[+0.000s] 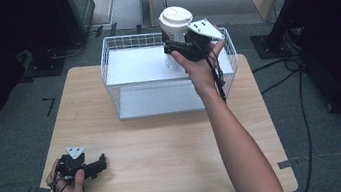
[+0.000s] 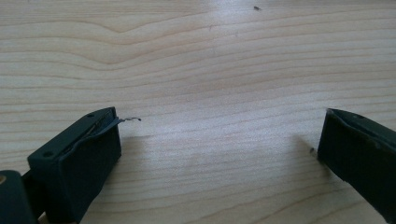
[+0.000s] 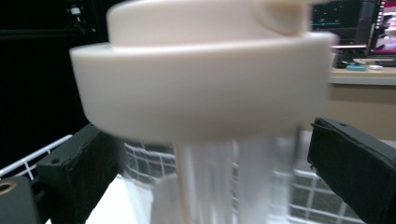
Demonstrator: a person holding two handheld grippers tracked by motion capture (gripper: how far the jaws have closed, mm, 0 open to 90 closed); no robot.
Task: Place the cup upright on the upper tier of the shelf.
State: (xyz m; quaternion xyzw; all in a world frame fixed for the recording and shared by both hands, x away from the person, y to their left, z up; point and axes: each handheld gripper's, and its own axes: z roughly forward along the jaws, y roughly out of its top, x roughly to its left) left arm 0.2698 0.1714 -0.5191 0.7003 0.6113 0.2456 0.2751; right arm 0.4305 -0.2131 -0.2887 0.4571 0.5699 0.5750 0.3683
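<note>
Though blurred — plain white lid [image 3: 201, 70], clear cup [image 3: 219, 182]; no legible writing.

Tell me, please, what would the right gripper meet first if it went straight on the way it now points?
Most likely the clear bottle with the white lid, which stands between the open jaws of the right gripper; behind it comes the far wall of the wire basket.

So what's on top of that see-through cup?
A white lid sits on the clear cup, above the wire basket. The lid hides whatever is inside from above.
</note>
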